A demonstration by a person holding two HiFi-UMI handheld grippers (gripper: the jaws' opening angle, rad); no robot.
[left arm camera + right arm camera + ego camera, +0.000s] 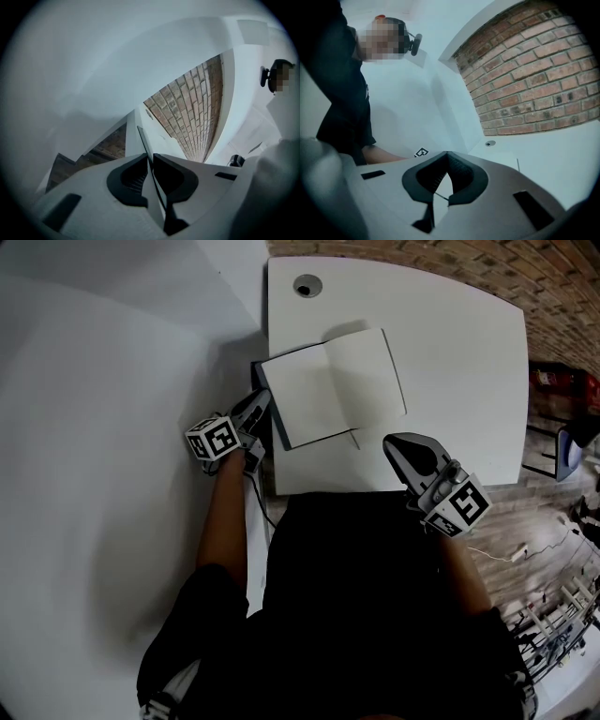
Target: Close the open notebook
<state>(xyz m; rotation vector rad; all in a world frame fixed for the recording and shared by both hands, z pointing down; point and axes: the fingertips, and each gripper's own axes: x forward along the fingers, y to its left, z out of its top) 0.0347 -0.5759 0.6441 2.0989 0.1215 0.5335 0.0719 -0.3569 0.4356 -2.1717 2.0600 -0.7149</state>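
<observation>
Notebook (333,385): open, blank white pages up, on the white table (450,352). It lies close to the table's left edge, nearer the near-left corner than the far edge. Its dark cover shows as a thin border along the left side and overhangs the table's left edge a little.

Left gripper (261,404): at the table's left edge, beside the notebook's left side. In the left gripper view its jaws (151,157) are pressed together on the notebook's thin dark cover (143,138), which runs edge-on between them and away toward the brick wall (192,112).

Right gripper (392,440): over the table's near edge, tips pointing at the notebook's near-right corner, just beside it and not touching. In the right gripper view (447,154) the jaw tips meet, with nothing clamped between them.

Round cable hole (307,285): far-left corner of the table, well apart from the notebook. Also seen in the right gripper view (489,143).
</observation>
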